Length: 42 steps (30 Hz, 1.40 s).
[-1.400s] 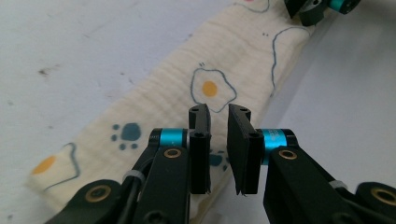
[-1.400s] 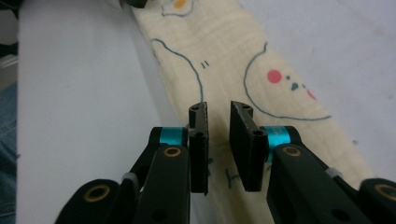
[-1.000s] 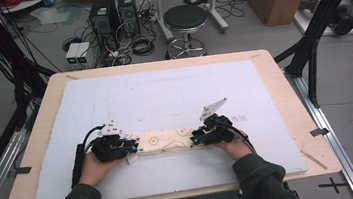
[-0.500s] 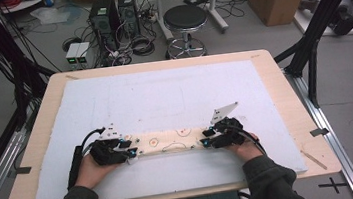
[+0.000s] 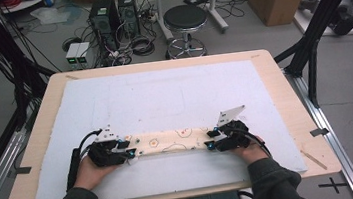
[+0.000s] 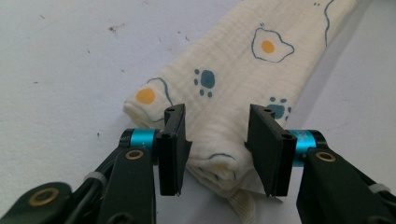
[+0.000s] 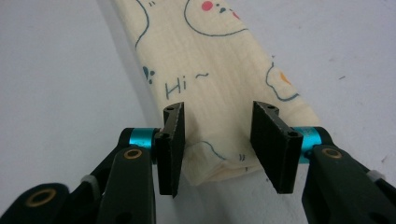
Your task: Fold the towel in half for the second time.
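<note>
A cream cloth (image 5: 169, 141) printed with fried eggs and blue paw marks lies folded into a long narrow strip on the white mat (image 5: 164, 96) that covers the desk (image 5: 281, 67). It stretches between the two claws, one end at each.

The left claw (image 5: 126, 150) sits at the strip's left end in the high view, held by the person's left hand (image 5: 88, 171). In the left gripper view this claw (image 6: 219, 149) stands with its jaws apart; they have just been opening. The folded end of the cloth (image 6: 224, 107) lies between them, close to both pads, with no squeeze on the fabric visible. The rest of the strip runs away ahead of the claw.

The right claw (image 5: 212, 140) sits at the opposite end, in the right hand (image 5: 251, 150). In the right gripper view its jaws (image 7: 219, 149) are likewise parted and have just been opening. The cloth's end (image 7: 210, 88), marked "Hi ~", rests between them on the mat with a gap on the right-hand pad's side. The strip extends straight ahead from this claw too.
</note>
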Available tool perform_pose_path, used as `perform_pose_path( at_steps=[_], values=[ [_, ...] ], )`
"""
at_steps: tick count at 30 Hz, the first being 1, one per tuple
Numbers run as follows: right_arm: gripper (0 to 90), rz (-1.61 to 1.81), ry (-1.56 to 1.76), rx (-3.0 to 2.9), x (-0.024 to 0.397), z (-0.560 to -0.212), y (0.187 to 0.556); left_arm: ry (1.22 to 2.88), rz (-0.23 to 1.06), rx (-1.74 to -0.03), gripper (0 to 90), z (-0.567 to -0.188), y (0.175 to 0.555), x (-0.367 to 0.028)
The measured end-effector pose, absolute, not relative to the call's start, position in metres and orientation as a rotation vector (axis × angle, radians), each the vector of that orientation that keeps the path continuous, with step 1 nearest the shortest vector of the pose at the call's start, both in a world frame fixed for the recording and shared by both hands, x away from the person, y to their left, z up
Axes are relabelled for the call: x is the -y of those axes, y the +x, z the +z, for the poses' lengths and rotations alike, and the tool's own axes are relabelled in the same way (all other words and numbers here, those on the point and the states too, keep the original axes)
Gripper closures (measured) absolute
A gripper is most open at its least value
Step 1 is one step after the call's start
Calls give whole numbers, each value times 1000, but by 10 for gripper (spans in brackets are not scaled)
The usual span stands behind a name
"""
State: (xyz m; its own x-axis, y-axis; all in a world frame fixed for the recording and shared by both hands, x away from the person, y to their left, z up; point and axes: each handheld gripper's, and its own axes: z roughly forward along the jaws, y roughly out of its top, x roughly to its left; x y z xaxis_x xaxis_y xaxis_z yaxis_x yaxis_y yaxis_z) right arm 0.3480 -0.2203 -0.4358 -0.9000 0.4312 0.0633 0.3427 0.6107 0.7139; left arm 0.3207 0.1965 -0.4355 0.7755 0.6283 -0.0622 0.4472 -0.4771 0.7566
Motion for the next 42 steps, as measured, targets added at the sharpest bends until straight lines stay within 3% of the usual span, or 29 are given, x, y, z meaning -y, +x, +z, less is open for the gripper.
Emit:
perform_pose_path(
  at_steps=[10,17,27,32,35,37,42],
  values=[
    [519,1174,640,-2711,219,-434,347,2148,273,-791,568,-434,321,-198],
    [466,1349,734,-2612,227,-419,356,2010,263,-808,463,-420,323,-207],
    [489,1351,985,-2611,236,-436,386,1926,297,-1007,466,-427,348,-213],
    [537,1322,1040,-2663,236,-442,392,1985,236,-1068,464,-438,356,-209],
    [596,1312,1036,-2681,235,-443,392,2016,228,-1072,504,-441,357,-209],
    [634,1315,1029,-2700,234,-444,392,2016,203,-1047,600,-441,357,-209],
    [766,1295,983,-2726,231,-443,389,2049,210,-1017,736,-440,355,-206]
  ],
)
